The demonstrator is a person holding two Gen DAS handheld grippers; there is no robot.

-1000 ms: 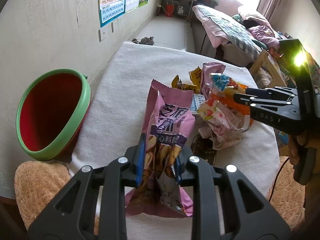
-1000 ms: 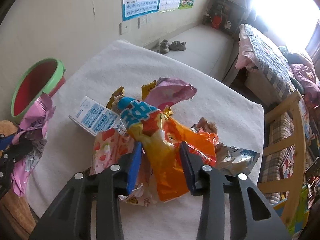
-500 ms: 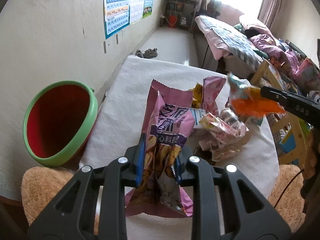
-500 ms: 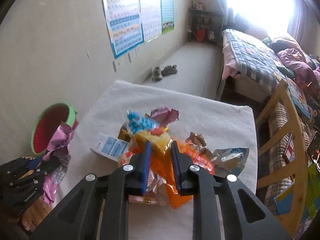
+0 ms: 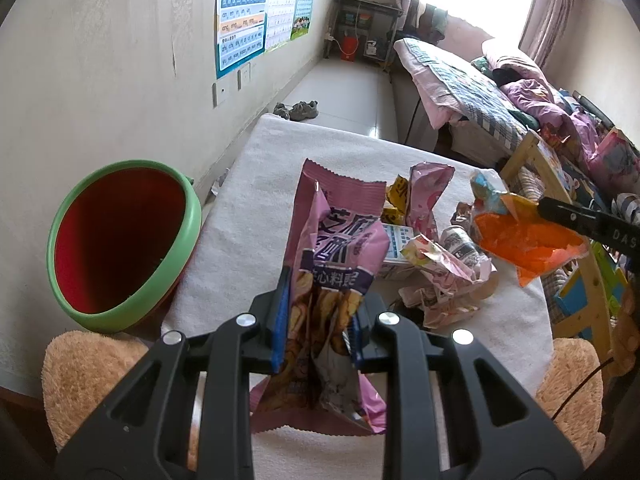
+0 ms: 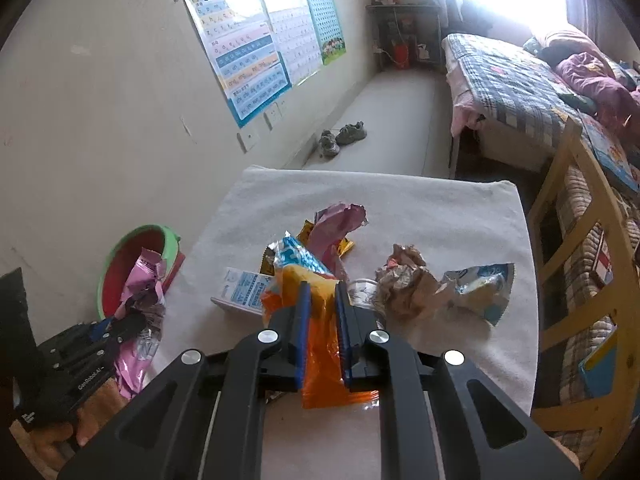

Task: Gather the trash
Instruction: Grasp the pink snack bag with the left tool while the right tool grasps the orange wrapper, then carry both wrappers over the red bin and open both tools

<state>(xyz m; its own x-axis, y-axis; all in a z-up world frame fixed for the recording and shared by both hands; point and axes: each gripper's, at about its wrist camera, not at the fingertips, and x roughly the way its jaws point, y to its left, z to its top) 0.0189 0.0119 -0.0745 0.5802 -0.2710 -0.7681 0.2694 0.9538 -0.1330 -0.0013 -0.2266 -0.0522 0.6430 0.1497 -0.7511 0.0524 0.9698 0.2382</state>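
My left gripper (image 5: pixel 316 320) is shut on a pink snack bag (image 5: pixel 332 248) and holds it above the near edge of the white-clothed table (image 5: pixel 256 184). My right gripper (image 6: pixel 320 312) is shut on an orange snack bag (image 6: pixel 324 360), lifted above the trash pile; the bag also shows in the left wrist view (image 5: pixel 524 236). The red bin with a green rim (image 5: pixel 116 240) stands left of the table and looks empty. On the table lie a small blue-and-white carton (image 6: pixel 244 288), a pink wrapper (image 6: pixel 336 224), crumpled paper (image 6: pixel 404 280) and a blue-white wrapper (image 6: pixel 480 284).
A wall with posters (image 6: pixel 256 52) runs along the left. A wooden chair (image 6: pixel 580 240) and a bed (image 6: pixel 520 80) are to the right. Shoes (image 6: pixel 344 136) lie on the floor beyond the table. A tan plush cushion (image 5: pixel 88 368) sits below the bin.
My right gripper closed on the orange bag and lifted it up and back from the pile. My left gripper kept hold of the pink bag and rose slightly.
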